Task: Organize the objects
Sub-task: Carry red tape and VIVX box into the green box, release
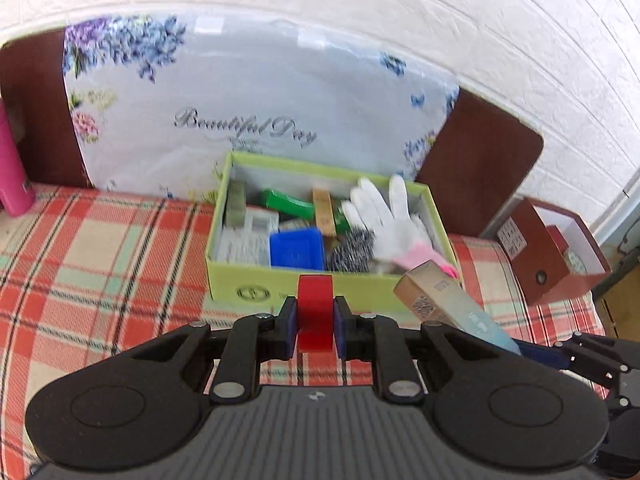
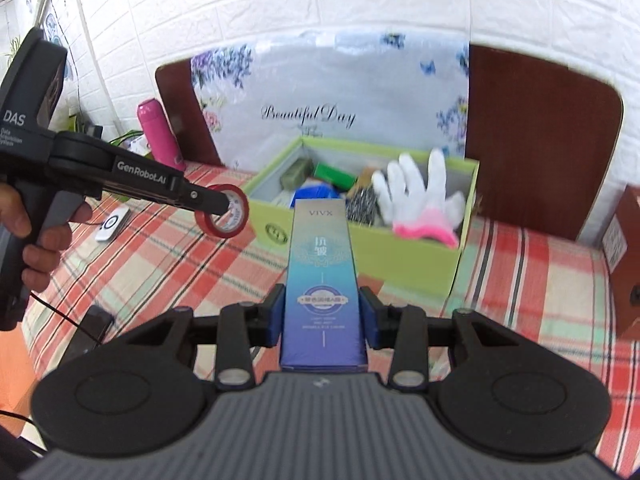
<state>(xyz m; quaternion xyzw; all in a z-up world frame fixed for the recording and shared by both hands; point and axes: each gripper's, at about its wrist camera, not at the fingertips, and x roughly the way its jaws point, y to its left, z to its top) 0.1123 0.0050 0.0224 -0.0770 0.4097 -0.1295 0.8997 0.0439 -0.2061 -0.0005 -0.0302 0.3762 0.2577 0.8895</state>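
Note:
My left gripper (image 1: 315, 322) is shut on a red tape roll (image 1: 315, 304), held above the plaid cloth just in front of the green box (image 1: 280, 286). In the right wrist view the same roll (image 2: 224, 211) sits in the left gripper (image 2: 226, 205), left of the box (image 2: 384, 246). My right gripper (image 2: 323, 316) is shut on a long blue-and-tan carton (image 2: 322, 276), pointing at the box's front wall. The carton also shows in the left wrist view (image 1: 444, 300), near the box's right front corner. The box holds a white glove (image 1: 384, 216), a blue container (image 1: 296, 248) and several small packages.
A floral cushion (image 1: 256, 92) leans on a brown headboard (image 1: 480, 168) behind the box. A brown open box (image 1: 548, 256) stands at the right. A pink bottle (image 2: 154, 132) stands at the far left. A white device (image 2: 114, 226) lies on the plaid cloth (image 1: 100, 264).

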